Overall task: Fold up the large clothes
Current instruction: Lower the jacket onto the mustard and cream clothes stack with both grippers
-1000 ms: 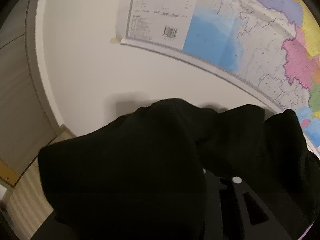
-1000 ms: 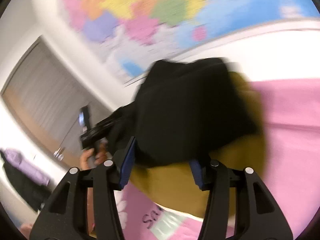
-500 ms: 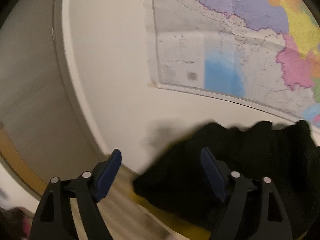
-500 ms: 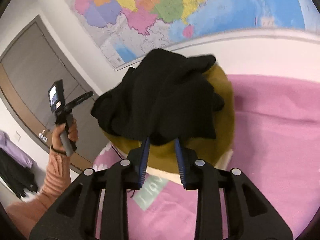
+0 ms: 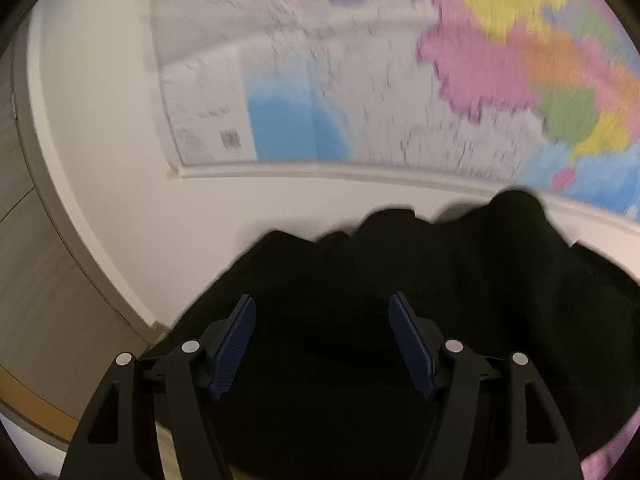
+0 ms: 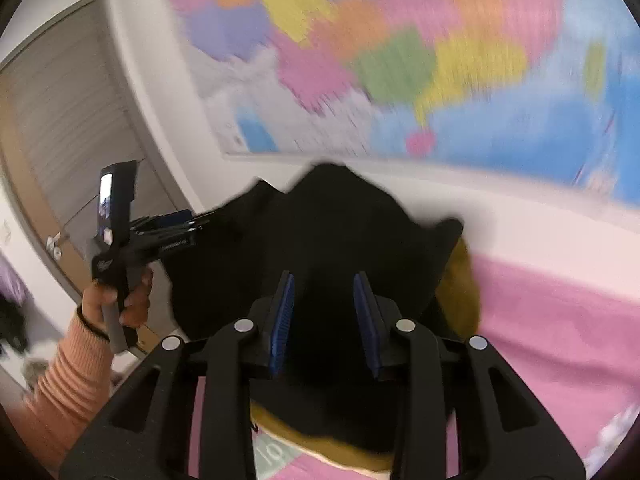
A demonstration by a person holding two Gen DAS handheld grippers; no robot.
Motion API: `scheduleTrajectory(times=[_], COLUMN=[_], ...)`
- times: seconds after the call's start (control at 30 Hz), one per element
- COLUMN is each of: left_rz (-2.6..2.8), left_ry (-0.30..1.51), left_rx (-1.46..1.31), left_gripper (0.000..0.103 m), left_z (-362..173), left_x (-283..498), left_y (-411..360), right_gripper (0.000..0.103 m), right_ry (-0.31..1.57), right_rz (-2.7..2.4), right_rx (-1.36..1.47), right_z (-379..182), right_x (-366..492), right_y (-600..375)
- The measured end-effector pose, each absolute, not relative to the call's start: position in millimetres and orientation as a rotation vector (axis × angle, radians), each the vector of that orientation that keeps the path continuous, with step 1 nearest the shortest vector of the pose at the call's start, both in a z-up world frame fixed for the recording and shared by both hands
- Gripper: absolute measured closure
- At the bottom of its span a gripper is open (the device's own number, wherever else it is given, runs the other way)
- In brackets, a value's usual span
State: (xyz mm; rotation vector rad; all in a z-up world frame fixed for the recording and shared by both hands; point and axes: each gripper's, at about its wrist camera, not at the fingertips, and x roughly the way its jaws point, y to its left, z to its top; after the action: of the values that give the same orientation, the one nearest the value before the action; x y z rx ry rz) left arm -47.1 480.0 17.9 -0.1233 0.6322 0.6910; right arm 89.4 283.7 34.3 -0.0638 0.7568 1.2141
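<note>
A black garment (image 5: pixel 440 280) lies bunched on a mustard pillow (image 6: pixel 464 300) at the head of a pink bed (image 6: pixel 560 320). My left gripper (image 5: pixel 322 344) hangs just above the garment's left side, its jaws wide apart and closing, with no cloth pressed between the blue pads. In the right wrist view it shows at the garment's (image 6: pixel 320 220) left edge, as the left gripper (image 6: pixel 192 224) held by a hand (image 6: pixel 128 304). My right gripper (image 6: pixel 324 320) has its jaws narrowed on a thick fold at the garment's near edge.
A large coloured map (image 5: pixel 360 100) hangs on the white wall behind the bed. A grey-brown door (image 6: pixel 60 120) stands at the left. An orange ribbed sleeve (image 6: pixel 68 380) reaches in from the lower left. A printed sheet or label (image 6: pixel 276 452) lies under the pillow.
The left gripper let go of the black cloth that draped it, drew back and opened wide. The right gripper narrowed on the garment's near edge and rose a little.
</note>
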Motion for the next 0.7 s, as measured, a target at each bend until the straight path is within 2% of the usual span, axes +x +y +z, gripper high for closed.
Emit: scheduleTrajectory(times=[0.03,0.07,0.17,0.23,0.5,0.57,0.7], left_rz=[0.697,0.718,0.741,0.766,0.746,0.721,0.666], left_ry=[0.65,0.683,0.736,0.742,0.611,0.582,0.533], left_rx=[-0.132,-0.161,-0.194,-0.193,-0.088,-0.059,-0.053], left_gripper=[0.036,0.036,0.034,0.034,0.034,0.033,0.032], left_z=[13.7,4.8,-15.4,-17.2,12.1,16.7,20.4], left_x=[-45.0,-37.8,-25.2,-23.8,-45.5,-48.2,-60.9], left_y=[481.0,490.0,506.1,504.8,456.6,438.6,407.0], right_gripper=[0.079,0.074,0.074,0.074,0.069,0.064,0.063], right_ry=[0.82,0.87,0.972,0.972,0.755,0.701,0.657], right_rz=[1.178,1.152,1.175,1.177,1.196,1.224,1.245], right_rx=[-0.063,-0.053,-0.037,-0.02,-0.08,-0.08,-0.11], right_z=[18.1,6.5,-23.0,-24.8,16.3,22.8,23.6], right_x=[99.5,105.7,108.2,107.1,77.6,67.2,54.9], right_y=[290.3,291.8,286.8,275.7,244.0,241.3,249.4])
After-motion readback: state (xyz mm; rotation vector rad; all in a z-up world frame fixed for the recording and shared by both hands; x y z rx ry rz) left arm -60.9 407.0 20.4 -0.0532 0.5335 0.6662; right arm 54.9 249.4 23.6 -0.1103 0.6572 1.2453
